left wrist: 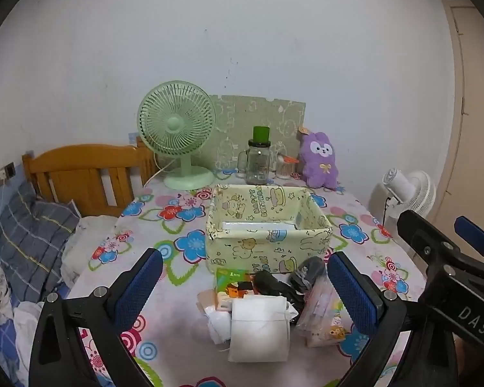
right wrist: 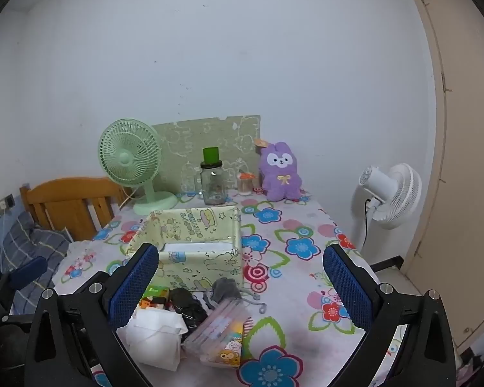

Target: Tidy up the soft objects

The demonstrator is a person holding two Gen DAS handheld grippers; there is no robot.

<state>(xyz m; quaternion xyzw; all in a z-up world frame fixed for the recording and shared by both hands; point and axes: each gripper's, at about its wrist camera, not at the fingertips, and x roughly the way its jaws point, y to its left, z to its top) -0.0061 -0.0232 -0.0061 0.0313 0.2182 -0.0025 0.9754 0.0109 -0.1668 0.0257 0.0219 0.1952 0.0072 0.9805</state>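
Note:
A pale yellow cartoon-print fabric box (left wrist: pixel 267 251) (right wrist: pixel 206 261) stands open on the flowered table. In front of it lies a pile of soft things: a white folded cloth (left wrist: pixel 258 332) (right wrist: pixel 155 335), a black item (left wrist: pixel 274 285) (right wrist: pixel 187 303), a grey item (left wrist: pixel 306 272) (right wrist: pixel 224 288), a clear cartoon pouch (left wrist: pixel 326 316) (right wrist: pixel 222 338) and a green and orange packet (left wrist: pixel 232 282) (right wrist: pixel 153 296). My left gripper (left wrist: pixel 245 290) is open and empty, just short of the pile. My right gripper (right wrist: pixel 242 290) is open and empty, to the pile's right.
At the table's back stand a green desk fan (left wrist: pixel 177 132) (right wrist: pixel 132 164), a glass jar with a green lid (left wrist: pixel 258 161) (right wrist: pixel 213 180), a small clear cup (left wrist: pixel 285 167) and a purple plush rabbit (left wrist: pixel 321 161) (right wrist: pixel 280 174). A bed with a wooden headboard (left wrist: pixel 80 174) is left; a white floor fan (right wrist: pixel 390 193) is right.

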